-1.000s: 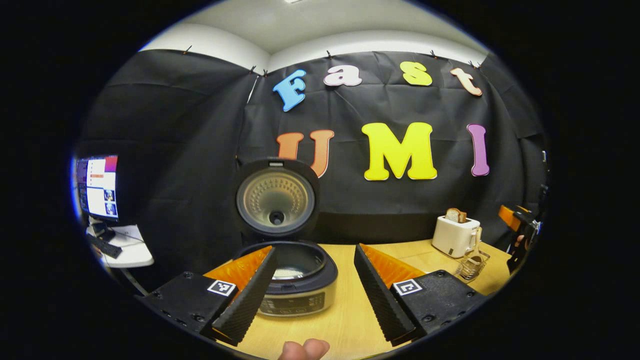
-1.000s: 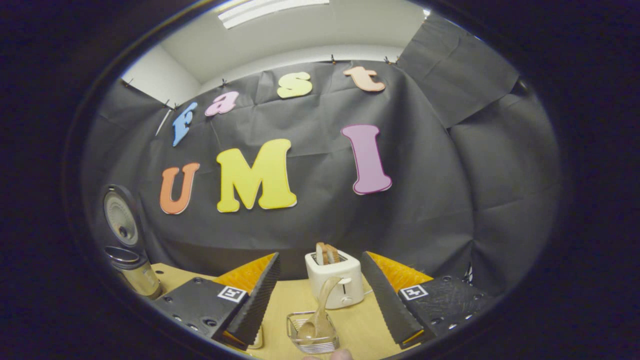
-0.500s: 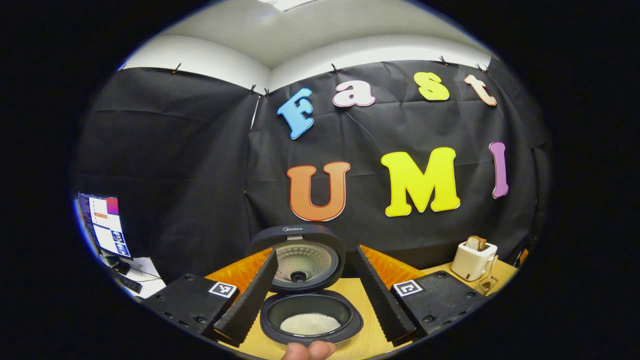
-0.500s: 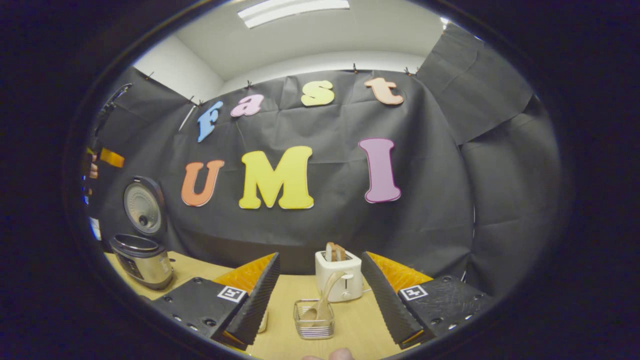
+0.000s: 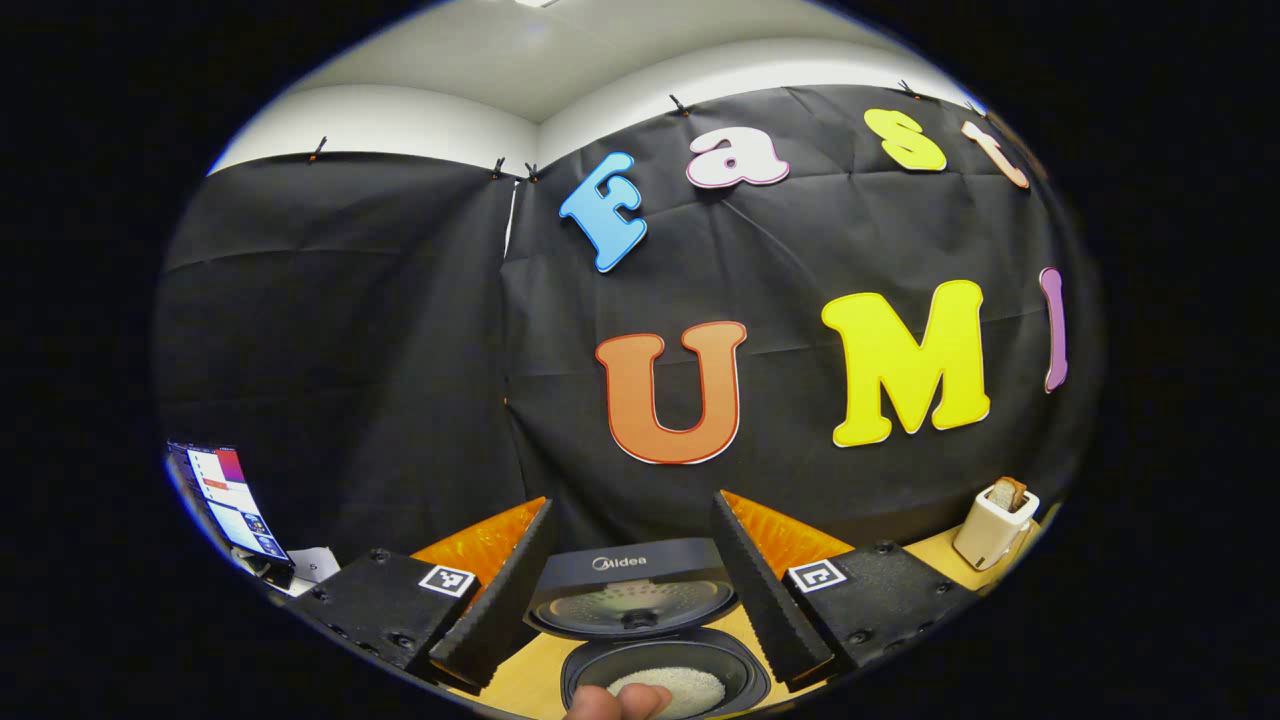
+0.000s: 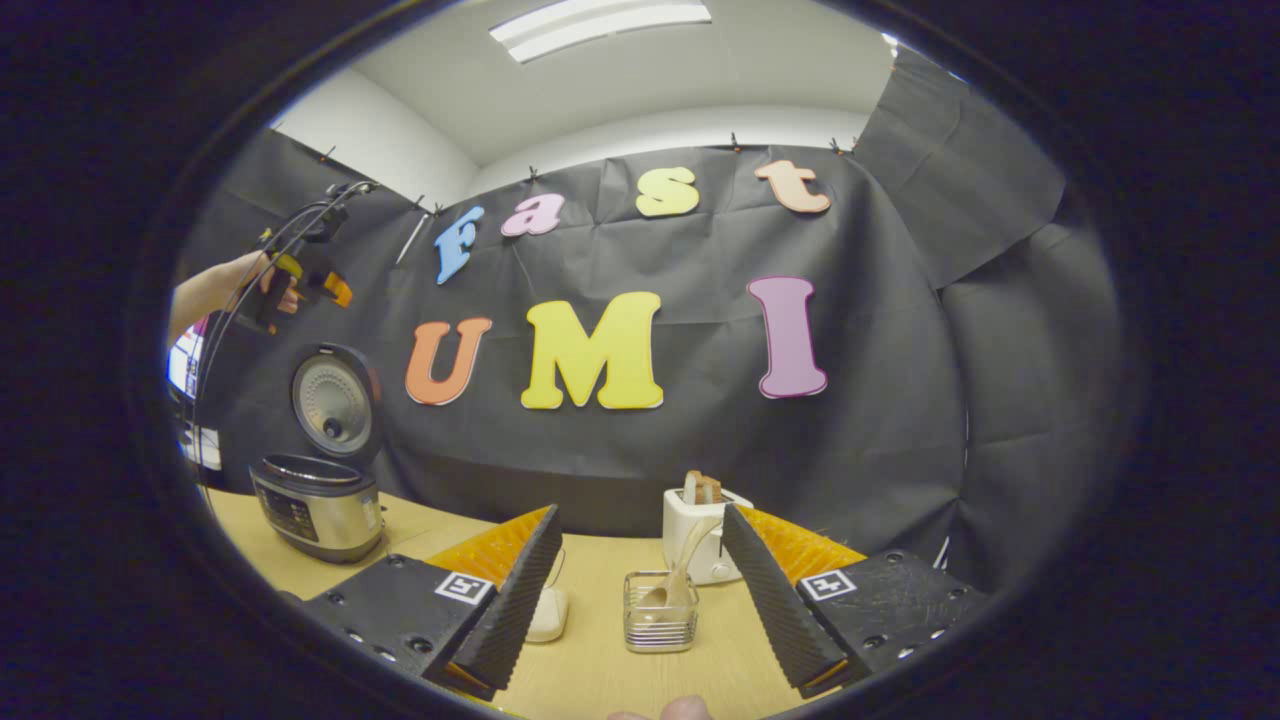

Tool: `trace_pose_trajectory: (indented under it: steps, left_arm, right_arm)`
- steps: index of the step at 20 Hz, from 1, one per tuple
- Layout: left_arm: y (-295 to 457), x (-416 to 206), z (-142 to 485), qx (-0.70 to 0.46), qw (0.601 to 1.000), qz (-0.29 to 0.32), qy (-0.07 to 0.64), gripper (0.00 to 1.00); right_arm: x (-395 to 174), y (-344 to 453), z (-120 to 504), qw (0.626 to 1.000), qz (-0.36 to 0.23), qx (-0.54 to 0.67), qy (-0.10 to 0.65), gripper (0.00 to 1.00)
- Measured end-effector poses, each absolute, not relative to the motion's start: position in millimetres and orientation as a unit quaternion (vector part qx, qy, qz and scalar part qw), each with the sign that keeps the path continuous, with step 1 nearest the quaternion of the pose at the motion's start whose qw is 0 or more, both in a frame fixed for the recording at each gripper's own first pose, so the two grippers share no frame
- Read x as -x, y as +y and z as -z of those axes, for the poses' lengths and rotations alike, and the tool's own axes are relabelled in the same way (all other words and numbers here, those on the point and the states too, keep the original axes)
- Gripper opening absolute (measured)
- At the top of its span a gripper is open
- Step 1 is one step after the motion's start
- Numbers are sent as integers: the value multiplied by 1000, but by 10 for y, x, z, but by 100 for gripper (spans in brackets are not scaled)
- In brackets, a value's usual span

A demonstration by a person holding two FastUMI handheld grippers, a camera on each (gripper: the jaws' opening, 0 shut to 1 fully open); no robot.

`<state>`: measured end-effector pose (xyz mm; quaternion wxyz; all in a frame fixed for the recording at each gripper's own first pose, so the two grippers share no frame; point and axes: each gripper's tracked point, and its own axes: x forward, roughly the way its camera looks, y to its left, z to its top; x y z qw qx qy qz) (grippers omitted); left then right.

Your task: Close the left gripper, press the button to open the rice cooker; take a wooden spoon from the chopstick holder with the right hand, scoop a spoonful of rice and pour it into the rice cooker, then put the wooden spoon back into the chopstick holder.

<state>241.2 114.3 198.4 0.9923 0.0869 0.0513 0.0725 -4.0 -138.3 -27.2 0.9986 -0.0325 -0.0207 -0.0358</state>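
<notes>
The rice cooker (image 5: 640, 575) stands open, its lid tipped up and white rice (image 5: 680, 688) lying in its pot. My left gripper (image 5: 635, 665) hovers above it, open and holding nothing. In the right gripper view the cooker (image 6: 315, 505) sits at the far left of the wooden table, and a hand holds the left gripper (image 6: 300, 280) high above it. The wooden spoon (image 6: 683, 570) leans in the wire chopstick holder (image 6: 660, 628) straight ahead of my right gripper (image 6: 640, 665). That gripper is open, short of the holder and touching nothing.
A white toaster (image 6: 705, 528) with bread stands just behind the holder; it also shows as the toaster (image 5: 995, 520) at the right. A small white object (image 6: 548, 612) lies left of the holder. A monitor (image 5: 230, 505) sits off the table's left end.
My left gripper has risen and come in over the open cooker, looking down into the pot. My right gripper has drawn back from the holder and swung so the cooker shows more.
</notes>
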Motion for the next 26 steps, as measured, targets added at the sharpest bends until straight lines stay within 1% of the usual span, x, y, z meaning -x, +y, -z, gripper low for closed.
trace_pose_trajectory:
  steps: [2, 3, 6, 9, 12, 13, 14, 15, 16, 18, 23, 24, 25, 26]
  left_arm:
    - [1197, -2569, -1952, -85, 992, -77, 61, 97]
    - [1248, -2662, -1910, -86, 990, -82, 70, 98]
    - [1377, -2851, -1667, -81, 986, -91, 112, 99]
    - [1512, -2930, -1485, -65, 982, -106, 145, 99]
    - [1510, -2942, -1281, -44, 979, -97, 174, 99]
    - [1497, -2903, -1245, -33, 978, -95, 185, 99]
    - [1505, -2914, -1286, -25, 980, -90, 178, 99]
    - [1464, -2872, -1226, -14, 977, -89, 193, 97]
    - [1461, -2847, -1231, -9, 977, -91, 193, 93]
    - [1427, -2750, -1179, -12, 975, -91, 202, 93]
    - [1305, -2342, -1088, -13, 977, -91, 194, 94]
    - [1275, -2235, -1047, -17, 977, -90, 191, 94]
    - [1231, -2152, -995, -21, 978, -87, 189, 94]
    - [1178, -2040, -926, -23, 979, -80, 187, 93]
  right_arm:
    - [70, -1345, 364, 999, 31, 32, -14, 95]
    - [92, -1324, 424, 999, 27, 22, -8, 93]
    - [180, -1329, 530, 1000, 21, -12, 0, 95]
    - [213, -1424, 564, 999, 32, -24, -1, 95]
    - [228, -1446, 562, 999, 38, -23, -5, 95]
    - [228, -1450, 574, 999, 39, -23, -5, 92]
    - [225, -1428, 592, 999, 37, -26, -4, 92]
    - [228, -1394, 612, 999, 35, -28, 0, 95]
    - [212, -1372, 644, 999, 33, -27, 4, 95]
    - [203, -1321, 694, 999, 26, -28, 13, 95]
    - [238, -1191, 652, 999, 9, -46, 4, 95]
    - [251, -1161, 654, 999, 6, -48, 5, 99]
    - [264, -1141, 664, 999, 3, -49, 7, 92]
    - [278, -1110, 662, 999, -1, -50, 8, 95]
